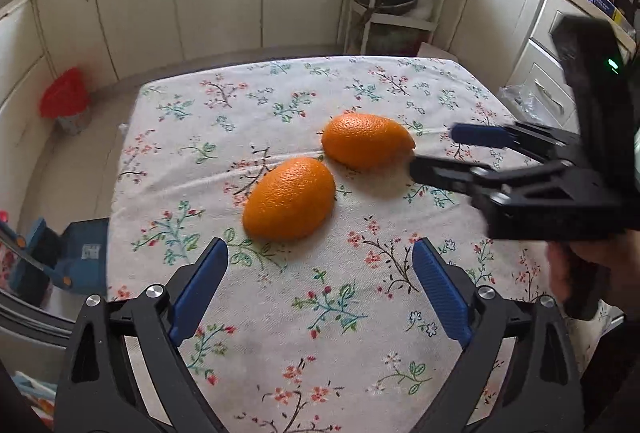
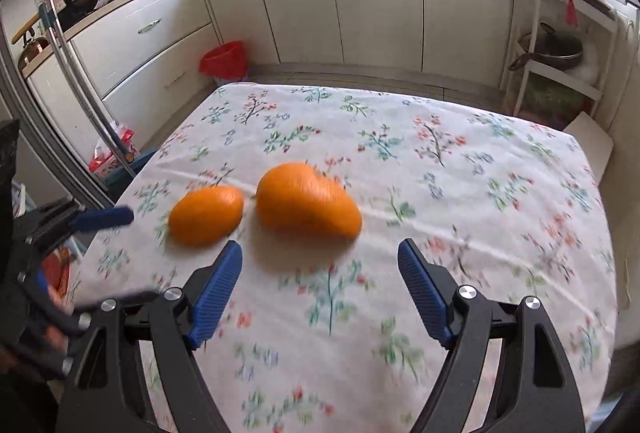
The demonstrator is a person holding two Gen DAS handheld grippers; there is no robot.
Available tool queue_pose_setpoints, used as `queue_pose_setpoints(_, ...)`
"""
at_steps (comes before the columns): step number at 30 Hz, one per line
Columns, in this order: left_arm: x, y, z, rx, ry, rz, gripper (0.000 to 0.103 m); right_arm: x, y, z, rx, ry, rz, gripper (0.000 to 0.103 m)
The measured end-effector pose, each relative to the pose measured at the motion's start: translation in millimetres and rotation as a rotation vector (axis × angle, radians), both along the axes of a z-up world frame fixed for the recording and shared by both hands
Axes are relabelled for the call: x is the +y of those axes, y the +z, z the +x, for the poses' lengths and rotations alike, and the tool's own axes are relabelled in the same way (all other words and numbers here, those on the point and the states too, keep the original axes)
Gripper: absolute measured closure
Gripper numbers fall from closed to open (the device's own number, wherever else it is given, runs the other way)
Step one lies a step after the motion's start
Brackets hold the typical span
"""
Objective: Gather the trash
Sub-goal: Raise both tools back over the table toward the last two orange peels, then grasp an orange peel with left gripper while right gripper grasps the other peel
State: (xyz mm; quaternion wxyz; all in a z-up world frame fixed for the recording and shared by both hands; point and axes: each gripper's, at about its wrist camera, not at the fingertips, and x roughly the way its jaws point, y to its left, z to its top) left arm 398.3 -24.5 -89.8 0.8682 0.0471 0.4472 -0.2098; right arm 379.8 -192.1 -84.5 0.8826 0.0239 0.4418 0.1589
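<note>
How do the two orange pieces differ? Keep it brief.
In the left wrist view, the nearer orange piece lies just ahead of the open left gripper; the farther orange piece sits beside a fingertip of the right gripper. The nearer slants up-right, the farther down-right. Both are orange, dimpled, dome up.

Two orange peels (image 1: 290, 199) (image 1: 366, 141), two tools (image 1: 320, 273) (image 2: 320, 273).

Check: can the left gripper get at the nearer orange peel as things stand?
Probably yes. The left gripper is open and empty, and the nearer orange peel lies just ahead of its fingertips on the tablecloth with nothing between. The right gripper sits by the farther peel, off that path.
</note>
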Motion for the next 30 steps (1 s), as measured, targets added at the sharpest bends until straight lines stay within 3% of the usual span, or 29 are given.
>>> queue_pose_setpoints(6,-18.4,-4.0,17.8,-0.047,-0.024,0.078,0.018,12.6,-10.0,32.5,0.014,0.011,0.020,0.027)
queue_pose_setpoints(11,-19.1,-6.6,27.6,-0.047,0.006,0.070,0.031,17.4,-16.0,42.8,0.039,0.064,0.043,0.046)
queue_pose_setpoints(14,-20.5,-13.0,34.3,-0.039,0.024,0.092,0.043,16.6,-13.2,40.5,0.053,0.086,0.054,0.063)
queue_pose_setpoints(16,-20.6,-14.4,36.7,-0.046,0.032,0.095,0.057,16.1,-12.2,36.3,0.062,0.097,0.058,0.075)
queue_pose_setpoints(18,-19.2,-12.6,37.5,-0.037,0.041,0.080,0.071,11.5,-12.2,34.1,0.074,0.096,0.068,0.079)
queue_pose_setpoints(21,-19.6,-8.5,33.3,-0.026,0.032,0.064,0.085,-1.5,-9.3,27.5,0.089,0.085,0.114,0.082)
queue_pose_setpoints(27,-12.9,7.4,2.1,-0.025,0.026,0.008,0.088,-20.7,20.9,0.4,0.074,0.062,0.220,0.082)
queue_pose_setpoints(30,-11.3,26.6,-29.1,-0.082,0.027,0.021,0.088,-21.9,42.3,-27.0,0.043,0.066,0.261,0.082)
